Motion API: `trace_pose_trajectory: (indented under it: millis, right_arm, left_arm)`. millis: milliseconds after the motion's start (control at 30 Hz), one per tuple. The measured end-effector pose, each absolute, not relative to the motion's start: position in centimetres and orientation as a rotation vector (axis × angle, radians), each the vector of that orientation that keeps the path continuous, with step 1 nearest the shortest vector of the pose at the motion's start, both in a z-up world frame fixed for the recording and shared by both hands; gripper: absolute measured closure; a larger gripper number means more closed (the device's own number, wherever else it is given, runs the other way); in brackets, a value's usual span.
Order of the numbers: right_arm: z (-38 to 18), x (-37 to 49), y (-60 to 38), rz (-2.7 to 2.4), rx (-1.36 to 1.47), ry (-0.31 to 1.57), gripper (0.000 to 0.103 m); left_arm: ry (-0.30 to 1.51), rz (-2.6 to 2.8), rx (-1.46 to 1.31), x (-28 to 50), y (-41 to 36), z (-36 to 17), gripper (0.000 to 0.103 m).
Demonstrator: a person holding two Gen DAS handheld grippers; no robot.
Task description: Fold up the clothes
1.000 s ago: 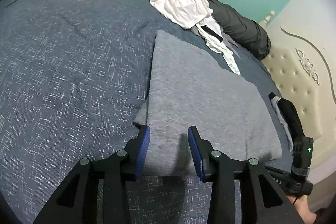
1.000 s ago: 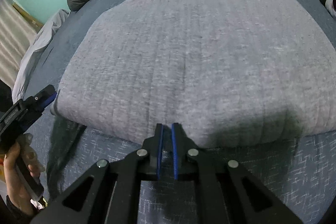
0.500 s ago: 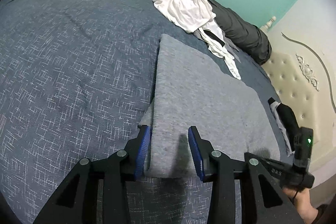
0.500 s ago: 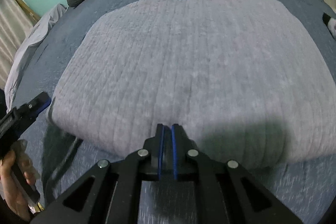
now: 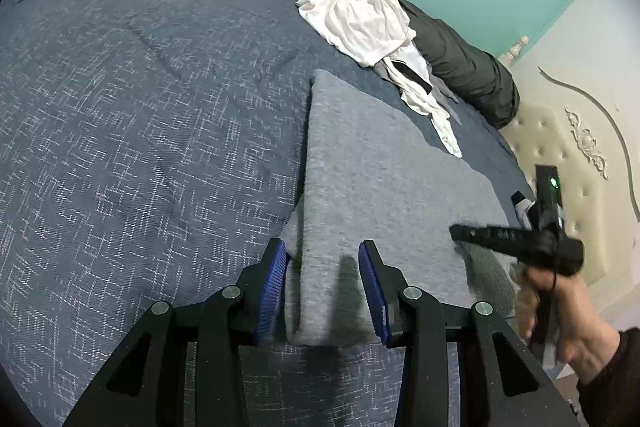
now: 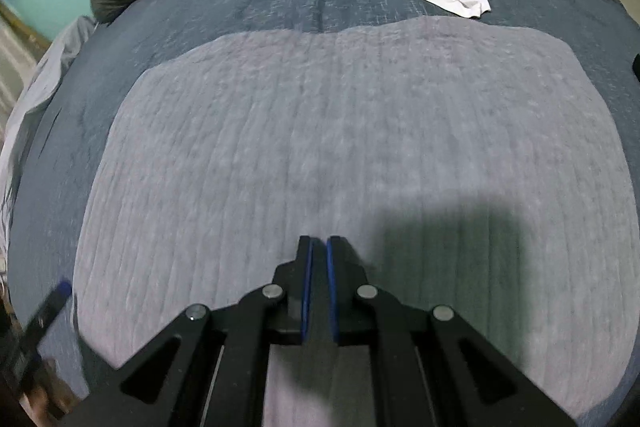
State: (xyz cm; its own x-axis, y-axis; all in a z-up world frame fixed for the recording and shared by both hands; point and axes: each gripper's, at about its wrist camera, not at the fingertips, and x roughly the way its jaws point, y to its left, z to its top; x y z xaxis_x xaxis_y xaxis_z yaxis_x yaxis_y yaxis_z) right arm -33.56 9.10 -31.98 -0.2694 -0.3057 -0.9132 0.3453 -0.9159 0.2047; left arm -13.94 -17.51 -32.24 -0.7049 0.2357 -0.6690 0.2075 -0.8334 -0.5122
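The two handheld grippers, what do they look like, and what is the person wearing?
Left gripper and right gripper: black angular linkage frames with silver round pivot pins and ribbed blue pads. The right one's black handle carries a green light. A dark sleeve covers the wrist.

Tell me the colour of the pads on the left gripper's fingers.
Blue, ribbed pads on black fingers; clearest in the left wrist view.

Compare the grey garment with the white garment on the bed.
The grey garment lies flat with straight folded edges; the white garment is crumpled in a heap. The grey one sits nearest the left gripper; the white one lies farther off, against the dark bedding roll. Both rest on the blue bedspread.
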Motion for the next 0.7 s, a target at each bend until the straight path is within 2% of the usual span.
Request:
trace_pose_trajectory:
  millis: [700]
  right_arm:
    - [-31.3,-45.4,6.7,-2.301,1.561,0.048,0.097]
  left_arm:
    - [-0.941,2.722,-1.237,-13.8,-18.6,-33.3,0.061]
